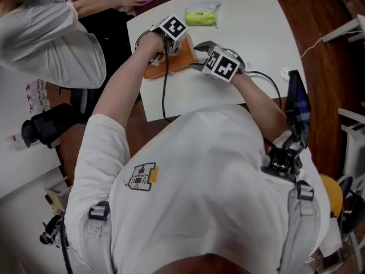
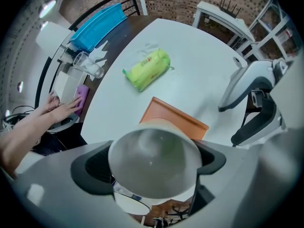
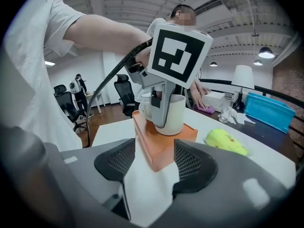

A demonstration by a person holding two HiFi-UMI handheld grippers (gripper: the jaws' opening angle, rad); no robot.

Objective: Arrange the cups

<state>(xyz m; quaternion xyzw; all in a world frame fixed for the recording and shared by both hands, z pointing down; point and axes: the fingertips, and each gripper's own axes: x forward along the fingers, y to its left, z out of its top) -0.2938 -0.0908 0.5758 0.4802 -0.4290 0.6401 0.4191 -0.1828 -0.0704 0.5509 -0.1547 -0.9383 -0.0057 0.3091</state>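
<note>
The cup (image 3: 176,114) is seen upright on top of the orange box (image 3: 164,148), near the box's far end. It is clamped by the left gripper (image 2: 151,169), whose jaws are pressed against its sides; in the left gripper view the cup's pale wall (image 2: 152,148) fills the space between them. In the right gripper view one finger (image 3: 161,109) of that gripper is laid down the cup's near side, under the marker cube (image 3: 180,53). A white shape just left of the cup is seen there, but it cannot be told whether it is a handle or a second cup.

The right gripper (image 3: 153,167) is held released, with its jaws apart and nothing gripped; only the table and the box's near corner are seen beyond them. In the head view it (image 1: 199,57) is placed just beside the box (image 1: 181,61), on its right.

The box is set on a white table (image 1: 251,33). A green pack (image 1: 201,17) is laid farther back on the table, well apart from the box. At the far edge, another person's hands (image 2: 61,109) are rested on a purple object (image 2: 81,95).
</note>
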